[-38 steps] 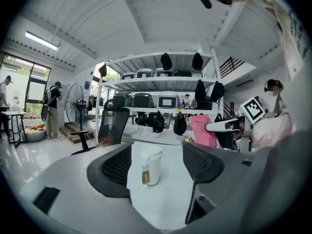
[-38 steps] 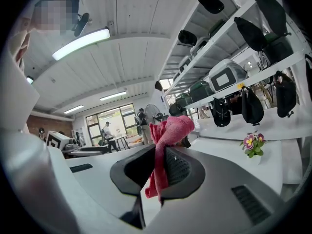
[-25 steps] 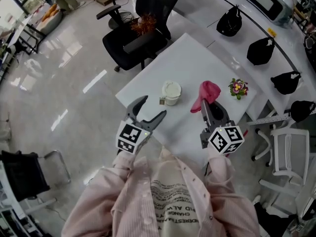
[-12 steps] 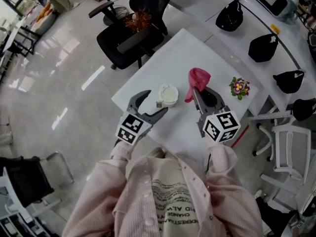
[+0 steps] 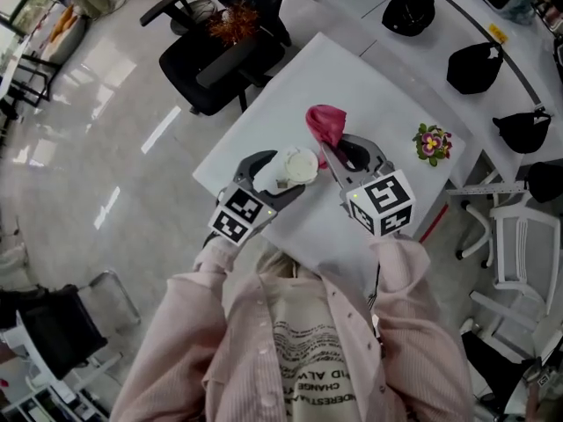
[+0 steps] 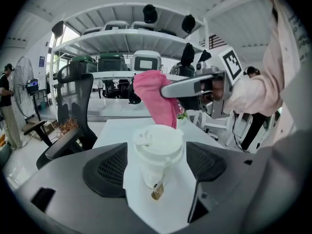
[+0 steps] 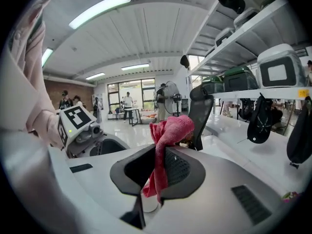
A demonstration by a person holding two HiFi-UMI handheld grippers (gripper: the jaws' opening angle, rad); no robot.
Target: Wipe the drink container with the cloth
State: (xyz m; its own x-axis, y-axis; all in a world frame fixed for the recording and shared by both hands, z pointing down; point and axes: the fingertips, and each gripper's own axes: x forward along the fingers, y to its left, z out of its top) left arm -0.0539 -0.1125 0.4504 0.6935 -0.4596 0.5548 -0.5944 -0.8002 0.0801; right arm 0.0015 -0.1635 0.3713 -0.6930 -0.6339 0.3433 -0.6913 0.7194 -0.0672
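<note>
A white lidded cup (image 5: 299, 165) (image 6: 157, 152) with a small tag stands on the white table (image 5: 369, 86). My left gripper (image 5: 278, 176) (image 6: 157, 167) is open around it, one pad on each side with a gap to the cup wall. My right gripper (image 5: 339, 152) (image 7: 157, 167) is shut on a pink cloth (image 5: 325, 123) (image 7: 167, 133), which is bunched above the jaws and hangs down between them. In the left gripper view the cloth (image 6: 156, 99) hangs just behind and above the cup lid, apart from it.
A black office chair (image 5: 211, 51) stands beyond the table's far left corner. A small flower pot (image 5: 429, 141) sits at the table's right side. Black caps (image 5: 409, 16) line a curved counter behind, and a white chair (image 5: 519, 253) is at the right.
My left gripper has moved forward so that its jaws now stand on both sides of the cup. My right gripper has carried the cloth left, close to the cup.
</note>
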